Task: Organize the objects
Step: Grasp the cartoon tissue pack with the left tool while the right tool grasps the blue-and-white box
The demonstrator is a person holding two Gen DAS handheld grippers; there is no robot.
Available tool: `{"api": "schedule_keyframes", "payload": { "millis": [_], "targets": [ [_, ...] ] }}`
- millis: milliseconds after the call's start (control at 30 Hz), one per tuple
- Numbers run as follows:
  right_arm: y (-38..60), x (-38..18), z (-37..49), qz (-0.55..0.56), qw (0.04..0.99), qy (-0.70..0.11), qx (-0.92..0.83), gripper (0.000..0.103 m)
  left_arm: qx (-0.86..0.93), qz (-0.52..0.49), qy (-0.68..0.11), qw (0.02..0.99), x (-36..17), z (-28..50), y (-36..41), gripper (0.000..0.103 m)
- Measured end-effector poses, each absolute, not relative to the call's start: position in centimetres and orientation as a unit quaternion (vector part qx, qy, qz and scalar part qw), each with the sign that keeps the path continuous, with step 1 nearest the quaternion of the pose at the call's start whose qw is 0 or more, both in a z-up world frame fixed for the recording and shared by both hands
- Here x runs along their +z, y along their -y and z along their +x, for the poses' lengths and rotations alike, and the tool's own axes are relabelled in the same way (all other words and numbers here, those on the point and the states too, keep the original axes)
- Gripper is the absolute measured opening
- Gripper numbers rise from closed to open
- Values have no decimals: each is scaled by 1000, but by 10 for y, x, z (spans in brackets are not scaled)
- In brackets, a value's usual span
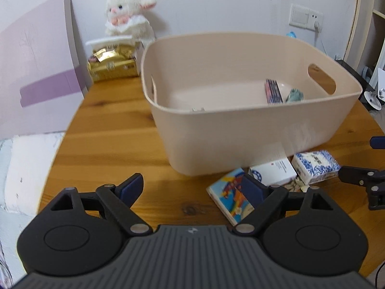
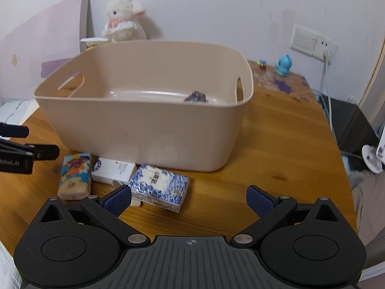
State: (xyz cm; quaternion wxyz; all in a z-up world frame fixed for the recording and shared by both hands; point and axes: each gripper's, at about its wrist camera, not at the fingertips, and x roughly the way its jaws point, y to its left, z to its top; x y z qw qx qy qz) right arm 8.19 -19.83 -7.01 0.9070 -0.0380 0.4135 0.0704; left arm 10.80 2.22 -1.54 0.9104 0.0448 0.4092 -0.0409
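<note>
Both tools, left [image 1: 192,187] and right [image 2: 189,198], gape empty. The tissue pack [image 2: 160,186] just ahead of the right tool looks light and soft. Pinching its long sides seems best.

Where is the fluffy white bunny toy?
The fluffy white plush bunny sits at the back of the wooden table against the wall, on top of a shiny gold packet, behind the beige plastic tub's left corner.

You can read only one piece of text: "Robot.AI" in white letters on the black body of the left gripper [image 2: 36,142], at the left edge of the right wrist view. The white box [image 2: 114,171] and the blue-and-white tissue pack [image 2: 160,183] carry print, but it is too small and blurred for you to make out.
</note>
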Motion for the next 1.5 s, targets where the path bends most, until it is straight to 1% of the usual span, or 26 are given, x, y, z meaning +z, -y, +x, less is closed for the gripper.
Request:
{"api": "schedule_keyframes", "payload": {
  "millis": [200,433,700,767,833,867,967,1000,1033,1067,1133,1167,1200,1233,1500],
  "targets": [
    [194,-91,88,-9,901,-427,70,103,-44,7,-429,902,-32,119,-13,89],
    [181,-103,96,-3,904,-424,62,103,-42,4,-447,894,-47,128,0,89],
    [181,-114,104,1,901,-431,49,103,-44,-23,-469,882,-57,132,-13,90],
    [183,-113,104,2,902,-430,50,100,-42,-13,-469,882,-58,131,-13,90],
    [186,-112,103,4,903,-427,53,91,-43,-7,-467,883,-58,128,-14,90],
    [187,-112,103,7,903,-426,54,90,-43,-4,-467,883,-58,127,-14,89],
    [189,-112,104,13,903,-426,60,79,-41,6,-465,884,-59,124,-14,86],
    [190,-111,104,13,903,-424,63,74,-39,10,-463,885,-59,123,-13,83],
    [190,-111,104,13,904,-423,65,64,-38,14,-461,886,-59,123,-13,81],
    [189,-110,103,11,904,-423,67,62,-38,21,-459,887,-59,121,-11,77],
    [187,-109,102,0,905,-421,66,60,-45,25,-454,890,-58,119,-10,70],
    [186,-109,100,-4,905,-419,66,60,-46,26,-452,890,-57,118,-10,62],
    [186,-109,99,-5,906,-419,67,60,-49,25,-450,891,-56,117,-9,52],
    [187,-109,98,-4,906,-419,67,60,-50,25,-449,892,-55,117,-9,47],
    [198,-92,78,-3,911,-405,77,59,-62,16,-450,891,-48,110,-14,47]
  ]
}}
